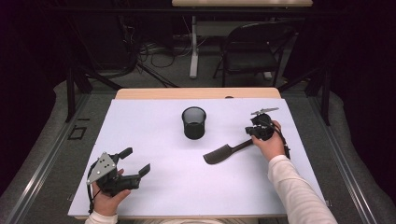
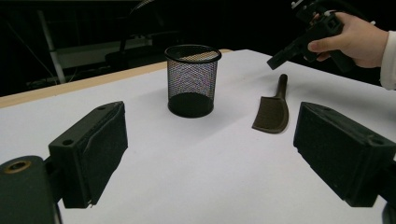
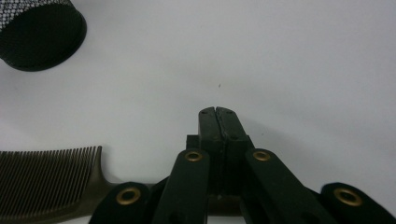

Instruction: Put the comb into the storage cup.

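A dark comb [image 1: 222,154] lies flat on the white table cover [image 1: 154,140], its handle pointing toward my right hand. My right gripper [image 1: 248,132] hovers just above the handle end, jaws pressed together with nothing between them. In the right gripper view the shut right gripper [image 3: 217,113] points at bare table, and the comb [image 3: 46,182] runs under its body at lower left. A black mesh cup [image 1: 194,122] stands upright behind the comb. My left gripper [image 1: 136,160] rests at the near left, open and empty. From the left gripper view I see the cup [image 2: 192,79], the comb [image 2: 272,112] and the right gripper [image 2: 275,61].
The wooden table edge [image 1: 196,93] runs along the far side. Beyond it stand a folding chair [image 1: 252,51] and cables on the floor. The mesh cup [image 3: 39,35] sits at the upper left in the right gripper view.
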A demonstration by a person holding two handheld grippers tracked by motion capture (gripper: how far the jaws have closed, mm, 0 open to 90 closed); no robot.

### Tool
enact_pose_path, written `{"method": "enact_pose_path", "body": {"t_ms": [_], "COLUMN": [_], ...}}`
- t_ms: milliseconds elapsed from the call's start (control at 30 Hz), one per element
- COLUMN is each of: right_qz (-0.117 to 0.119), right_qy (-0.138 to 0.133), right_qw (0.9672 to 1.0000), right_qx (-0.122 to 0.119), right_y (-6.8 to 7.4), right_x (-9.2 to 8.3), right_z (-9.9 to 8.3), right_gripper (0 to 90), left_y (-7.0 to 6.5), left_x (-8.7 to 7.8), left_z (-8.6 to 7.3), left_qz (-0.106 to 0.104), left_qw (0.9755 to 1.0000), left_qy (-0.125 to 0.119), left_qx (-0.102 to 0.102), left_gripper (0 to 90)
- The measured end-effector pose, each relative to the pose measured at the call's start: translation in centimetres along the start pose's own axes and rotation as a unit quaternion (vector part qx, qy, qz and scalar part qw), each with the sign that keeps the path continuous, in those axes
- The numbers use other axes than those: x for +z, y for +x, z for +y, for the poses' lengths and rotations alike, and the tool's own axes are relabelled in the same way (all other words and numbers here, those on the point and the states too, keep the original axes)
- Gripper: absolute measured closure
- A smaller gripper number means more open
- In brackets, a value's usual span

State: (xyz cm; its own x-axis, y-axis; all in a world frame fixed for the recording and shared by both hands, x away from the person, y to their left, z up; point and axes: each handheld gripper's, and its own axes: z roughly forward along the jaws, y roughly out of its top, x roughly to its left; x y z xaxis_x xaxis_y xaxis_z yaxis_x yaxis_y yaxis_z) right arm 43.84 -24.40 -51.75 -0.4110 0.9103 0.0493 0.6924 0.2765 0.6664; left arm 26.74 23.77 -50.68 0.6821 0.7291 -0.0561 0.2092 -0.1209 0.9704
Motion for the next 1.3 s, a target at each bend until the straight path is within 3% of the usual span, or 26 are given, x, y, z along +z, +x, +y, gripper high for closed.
{"method": "enact_pose_path", "body": {"t_ms": [567,1300], "right_qz": [0.002,0.015], "right_qy": [0.058,0.085], "right_qw": [0.9983,0.9961], "right_qx": [-0.005,-0.015], "right_y": [0.0,0.1], "right_x": [1.6,1.3], "right_z": [-0.5,-0.9], "right_gripper": [90.0,90.0], "left_y": [0.0,0.0], "left_x": [-0.1,0.0], "left_z": [-0.1,-0.1], "left_qz": [0.004,0.004], "left_qw": [1.0000,1.0000], "left_qy": [0.002,0.005], "left_qx": [0.000,-0.002], "left_gripper": [9.8,9.8]}}
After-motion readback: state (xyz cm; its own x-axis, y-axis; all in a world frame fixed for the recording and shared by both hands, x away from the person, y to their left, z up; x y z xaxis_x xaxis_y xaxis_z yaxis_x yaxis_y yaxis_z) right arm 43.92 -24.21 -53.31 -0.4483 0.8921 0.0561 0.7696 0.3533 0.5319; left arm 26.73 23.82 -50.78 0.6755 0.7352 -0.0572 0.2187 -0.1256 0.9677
